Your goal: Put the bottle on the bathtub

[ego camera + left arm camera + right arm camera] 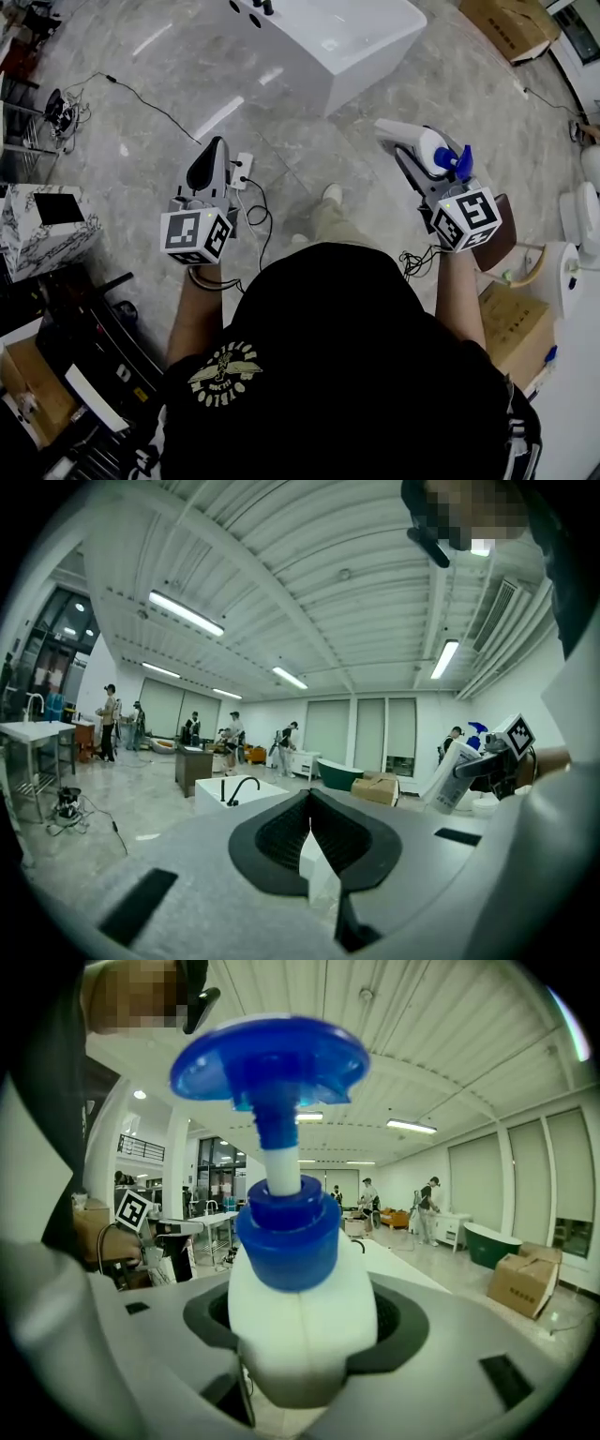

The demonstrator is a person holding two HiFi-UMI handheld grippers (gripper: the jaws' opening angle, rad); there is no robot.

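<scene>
Grey marble floor (pixel 375 122), with a white bathtub (pixel 347 47) at the far side. The bottle (pixel 417 142) has a white body, blue collar and blue pump head. It sits in mid-air between the right gripper's (pixel 420 176) jaws, which clamp its body below the collar, well apart from the bathtub. The left gripper (pixel 212 155) has its jaws pressed together, holding nothing.

bottle (pixel 424 147): white plastic body, blue collar, blue pump head (pixel 270 1058). Off floor, right of scene, body clamped between jaws of right hand-held gripper (pixel 415 157). Lies tilted, base toward far, pump toward person.
bathtub (pixel 361 42): white, rectangular, on grey floor, far centre, well apart from bottle. black tap (pixel 266 7) at its left end.
</scene>
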